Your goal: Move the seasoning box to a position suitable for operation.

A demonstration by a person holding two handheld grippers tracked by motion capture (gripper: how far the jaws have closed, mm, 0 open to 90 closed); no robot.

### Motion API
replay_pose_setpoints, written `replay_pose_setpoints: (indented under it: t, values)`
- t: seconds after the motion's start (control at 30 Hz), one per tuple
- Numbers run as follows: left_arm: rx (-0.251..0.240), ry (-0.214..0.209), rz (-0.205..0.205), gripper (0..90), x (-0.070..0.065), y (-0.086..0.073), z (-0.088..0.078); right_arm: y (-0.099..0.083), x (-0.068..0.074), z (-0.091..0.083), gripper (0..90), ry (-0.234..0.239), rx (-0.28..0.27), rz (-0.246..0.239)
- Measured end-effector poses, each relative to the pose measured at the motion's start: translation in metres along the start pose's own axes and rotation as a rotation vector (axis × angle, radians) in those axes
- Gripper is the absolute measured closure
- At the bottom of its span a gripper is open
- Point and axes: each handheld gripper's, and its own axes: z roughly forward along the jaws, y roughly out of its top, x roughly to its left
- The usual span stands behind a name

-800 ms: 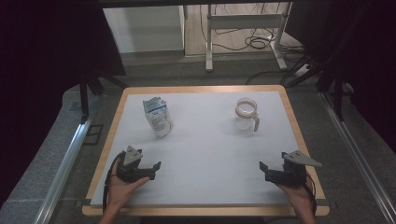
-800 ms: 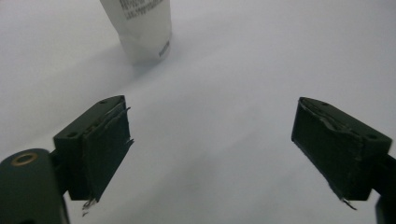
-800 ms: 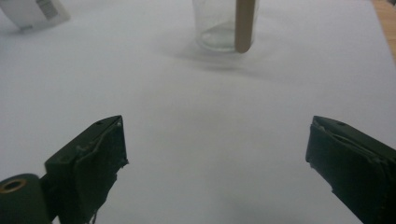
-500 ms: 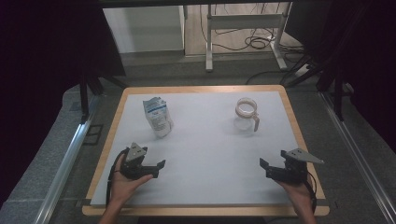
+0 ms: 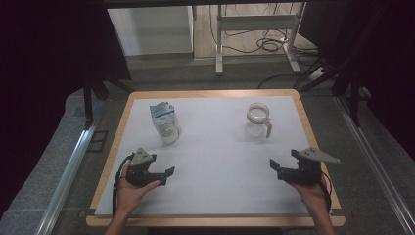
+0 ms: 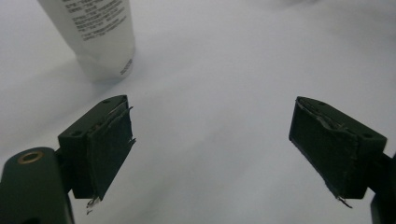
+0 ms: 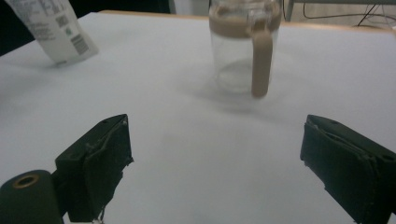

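- Hands first: your left gripper (image 5: 155, 172) has crept forward and inward across the surface (image 5: 215, 161) since a moment ago, edging toward the bag (image 5: 165, 122); your right gripper (image 5: 284, 170) has hardly shifted.
- Fingers on both grippers stand wide apart with nothing between them; in each gripper view you see bare white surface between the pads.
- That left-hand move likely means you are lining up on the bag, though the gripper is not yet near enough to take it.
- The bag stands at the far left of the surface, leaning a little, white with blue print; in the left gripper view its bottom end (image 6: 100, 37) sits ahead and to the left of the fingers.
- The jar (image 5: 258, 121) stands upright at the far right, clear glass with a tan collar and tan handle; in the right gripper view it (image 7: 243, 44) is almost straight ahead, handle turned toward you, well apart from the fingers.
- Count: one bag, one jar, two grippers, one surface with a wooden rim.
- Bag and jar stand well apart from each other, and neither is touched.
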Motion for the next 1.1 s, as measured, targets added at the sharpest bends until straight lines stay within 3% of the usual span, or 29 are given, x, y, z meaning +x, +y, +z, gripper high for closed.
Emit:
replay_pose_setpoints:
  t: [0.03, 0.07, 0.2, 0.27, 0.33, 0.57, 0.83, 1.1]
  values:
    - [0.000, 0.000, 0.000, 13.6, 0.000, 0.000, 0.000, 0.000, 0.000, 0.000, 9.2, 0.000, 0.000, 0.000]
    - [0.001, -0.007, 0.006, 13.7, 0.002, 0.000, 0.001, 0.015, -0.001, 0.005, 9.2, -0.007, -0.004, -0.017]
    - [0.011, -0.013, 0.012, 13.9, 0.006, -0.002, 0.005, 0.042, -0.003, 0.023, 9.1, -0.014, 0.008, -0.043]
    - [0.018, -0.010, 0.019, 14.2, 0.008, -0.003, 0.007, 0.048, -0.004, 0.030, 9.1, -0.021, 0.018, -0.051]
    - [0.019, -0.010, 0.025, 14.3, 0.009, -0.003, 0.007, 0.063, -0.008, 0.046, 9.0, -0.038, 0.031, -0.068]
    - [0.032, -0.014, 0.018, 14.4, 0.007, -0.007, 0.005, 0.082, -0.016, 0.073, 7.7, -0.033, 0.058, -0.069]
    - [0.037, -0.013, 0.027, 14.4, 0.003, -0.009, 0.002, 0.088, -0.018, 0.102, 5.9, -0.017, 0.085, -0.069]
    - [0.048, -0.019, 0.023, 14.4, 0.004, -0.010, 0.007, 0.098, -0.034, 0.142, 4.2, -0.004, 0.136, -0.057]
